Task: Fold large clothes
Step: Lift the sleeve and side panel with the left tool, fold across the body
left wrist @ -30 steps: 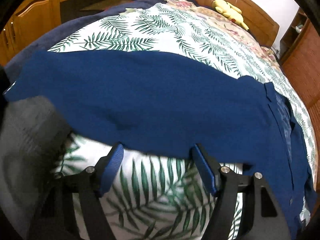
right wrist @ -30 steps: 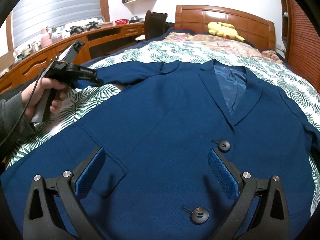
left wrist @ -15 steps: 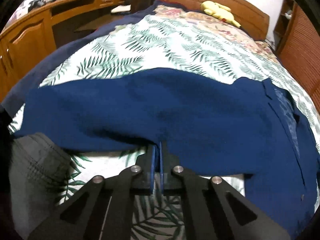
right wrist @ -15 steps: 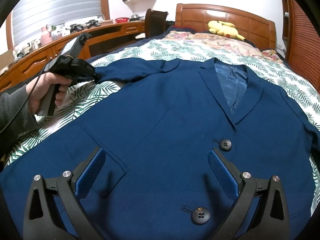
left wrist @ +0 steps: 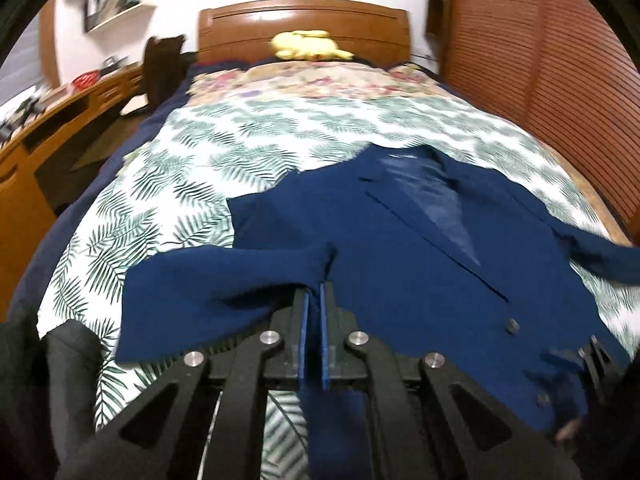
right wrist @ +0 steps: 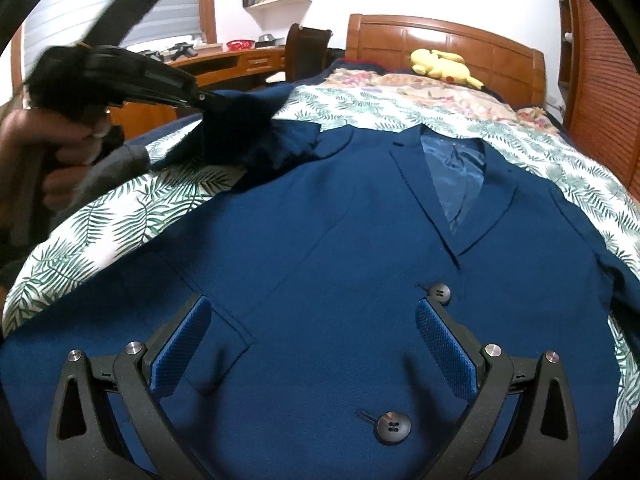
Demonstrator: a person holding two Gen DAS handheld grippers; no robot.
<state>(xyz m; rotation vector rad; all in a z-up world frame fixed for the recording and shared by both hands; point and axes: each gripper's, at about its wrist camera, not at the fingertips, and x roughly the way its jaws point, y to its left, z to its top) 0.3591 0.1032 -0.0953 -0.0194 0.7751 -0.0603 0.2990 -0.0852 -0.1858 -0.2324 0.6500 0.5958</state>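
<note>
Left wrist view, our left gripper (left wrist: pixel 314 300) pinched on the navy jacket (right wrist: pixel 360 240) sleeve (left wrist: pixel 224 280) lifted ahead of its fingers, our right gripper (right wrist: pixel 312 344) spread wide, jacket front lying flat beneath and between its fingers on the leaf-print bedspread (left wrist: pixel 240 140).

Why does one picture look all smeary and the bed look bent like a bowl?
Left wrist view: smeared by motion blur, so the yellow plush toy and leaf-print bedspread look soft. Right wrist view: mostly sharp, buttons on the blue jacket crisp, only the left gripper and hand blurred. Both views: the fisheye lens bends straight edges and darkens the corners.
</note>
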